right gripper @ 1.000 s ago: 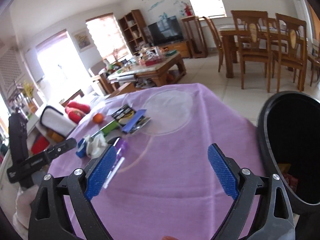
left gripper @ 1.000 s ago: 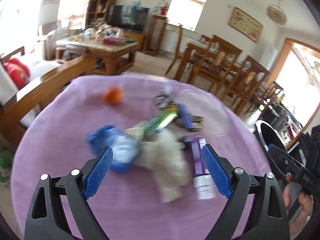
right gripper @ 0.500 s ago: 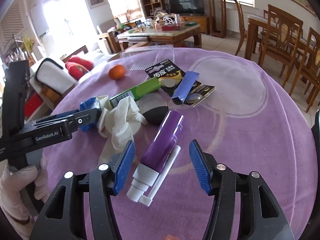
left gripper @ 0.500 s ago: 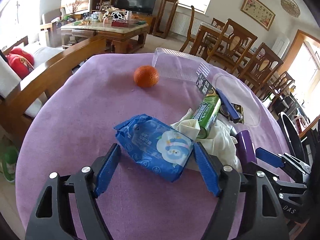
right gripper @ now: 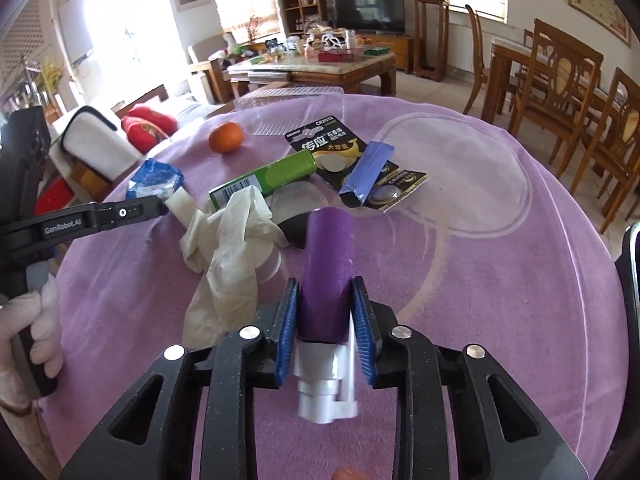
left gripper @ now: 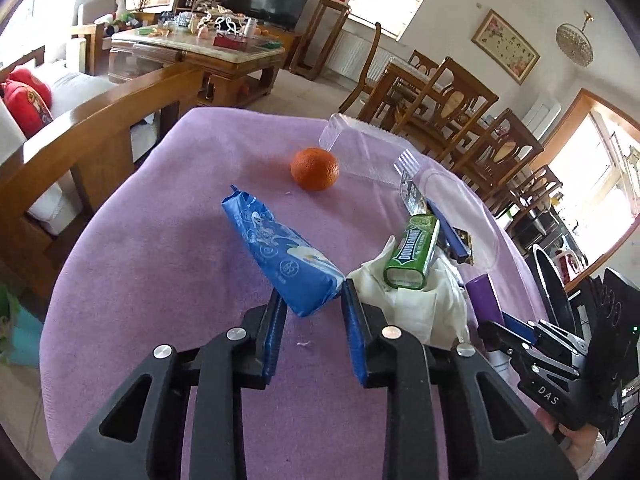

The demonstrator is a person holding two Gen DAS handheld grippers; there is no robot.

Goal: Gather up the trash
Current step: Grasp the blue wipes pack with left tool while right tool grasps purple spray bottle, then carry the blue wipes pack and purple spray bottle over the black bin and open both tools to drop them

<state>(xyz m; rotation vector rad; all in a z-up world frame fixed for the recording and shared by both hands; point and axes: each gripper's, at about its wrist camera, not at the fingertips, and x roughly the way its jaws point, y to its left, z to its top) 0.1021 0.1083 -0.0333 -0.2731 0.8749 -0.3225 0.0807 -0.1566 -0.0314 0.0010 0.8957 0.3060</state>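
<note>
On the purple-clothed table (left gripper: 160, 280), my left gripper (left gripper: 312, 300) has its jaws closing, and the blue pads pinch the near end of a blue wipes packet (left gripper: 276, 248), which tilts up on edge. My right gripper (right gripper: 326, 292) is closing too, its pads pressed on both sides of a purple spray bottle (right gripper: 328, 248) whose white nozzle points back toward me. The right wrist view shows the left gripper (right gripper: 160, 206) at the left, on the packet (right gripper: 154, 178). At the right of the left wrist view is the right gripper (left gripper: 496, 326) on the bottle (left gripper: 482, 296).
Between the two grippers lie a crumpled white glove (right gripper: 228, 248), a green gum pack (left gripper: 412, 252), battery cards (right gripper: 332, 148) and a blue wrapper (right gripper: 368, 172). An orange (left gripper: 315, 169) and a clear plastic box (left gripper: 360, 148) sit farther back. A black bin (left gripper: 548, 280) stands off the table's right edge.
Both grippers came forward and down onto the table. Their wide jaws narrowed, the left around the blue packet, which is now tipped on edge, and the right around the purple bottle.
</note>
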